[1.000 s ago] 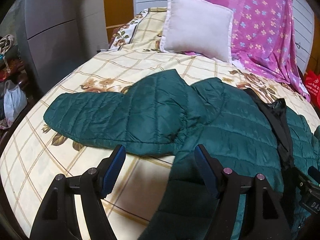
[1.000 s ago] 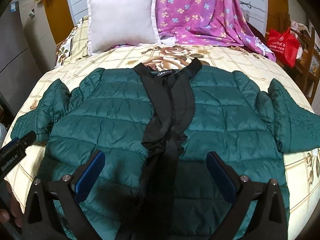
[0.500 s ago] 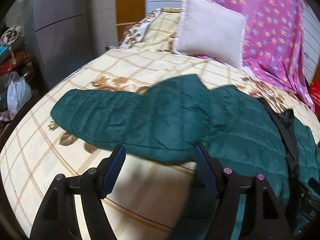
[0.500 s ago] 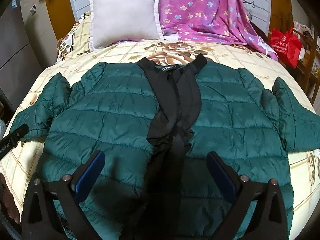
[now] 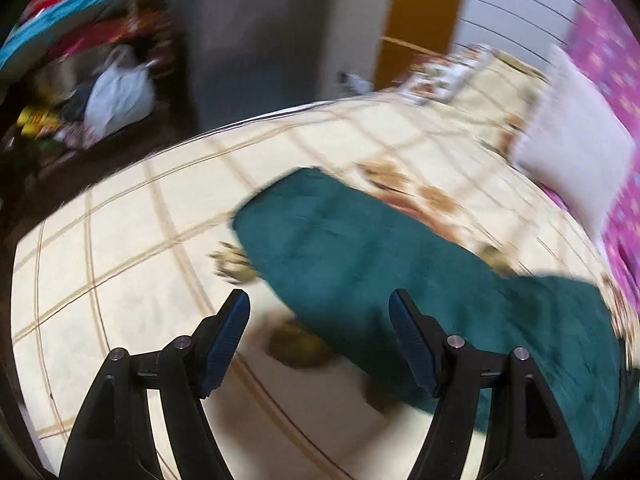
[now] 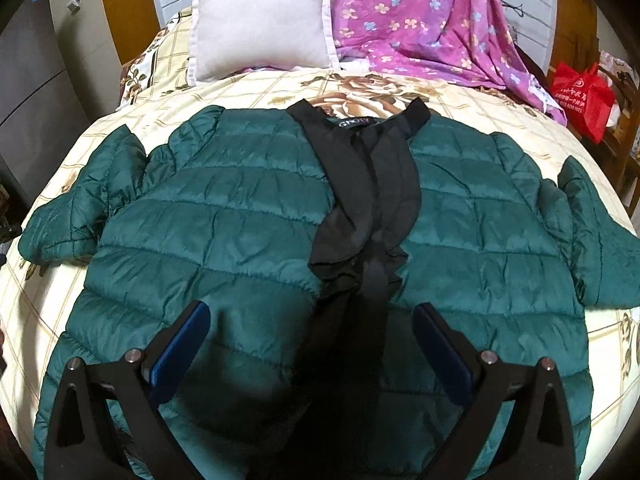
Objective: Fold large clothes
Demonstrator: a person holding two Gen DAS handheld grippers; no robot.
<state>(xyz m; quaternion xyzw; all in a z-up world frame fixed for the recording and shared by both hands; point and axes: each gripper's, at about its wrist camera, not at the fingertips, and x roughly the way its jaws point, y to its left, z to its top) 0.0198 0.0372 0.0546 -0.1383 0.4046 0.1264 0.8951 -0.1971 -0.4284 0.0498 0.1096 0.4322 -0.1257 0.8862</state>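
Dark green quilted puffer jacket [image 6: 248, 232] with black lining, spread front-up and sleeves out on the cream checked bed [image 6: 500, 108], evidently flattened for folding. Left gripper [image 5: 320, 340], jaws released and empty, angles down over the outstretched sleeve [image 5: 340, 248]; right gripper [image 6: 312, 344], jaws likewise parted, hovers above the hem.

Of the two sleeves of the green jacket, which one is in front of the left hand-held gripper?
The sleeve on the left side in the right wrist view; the left hand-held gripper faces its cuff end. The other sleeve lies on the far side.
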